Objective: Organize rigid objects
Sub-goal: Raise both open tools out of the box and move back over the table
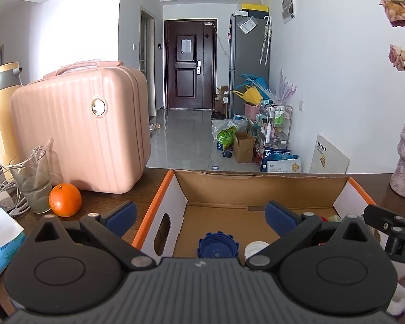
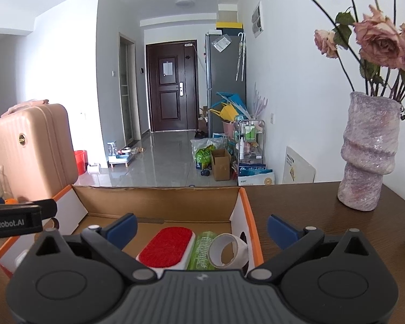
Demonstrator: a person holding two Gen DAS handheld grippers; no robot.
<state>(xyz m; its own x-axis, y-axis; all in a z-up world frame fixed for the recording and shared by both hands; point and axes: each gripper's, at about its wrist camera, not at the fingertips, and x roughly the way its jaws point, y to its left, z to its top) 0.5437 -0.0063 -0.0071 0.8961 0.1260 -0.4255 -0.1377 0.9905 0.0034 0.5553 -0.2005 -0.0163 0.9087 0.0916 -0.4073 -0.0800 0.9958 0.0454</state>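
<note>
Corrugated cardboard box [image 2: 159, 208], orange-rimmed, on dark wood desk [image 2: 297, 210] — inside: red-bristled brush [image 2: 166, 247], ribbed blue cap [image 1: 217, 247], tape ring [image 2: 228, 249]. Left gripper [image 1: 199, 213], right gripper [image 2: 201, 225] — spread wide, empty.

Each gripper [image 1: 199, 213] has black arms, blue fingertips [image 1: 125, 213] and silver pivot screws; its grey ribbed body bears a small white mark. The left gripper [image 2: 13, 220] shows white "GenRobot.AI" lettering.

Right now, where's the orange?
In the left wrist view, the orange sits on the wooden table at the left, outside the cardboard box, touching the glass cup and in front of the pink suitcase.
</note>
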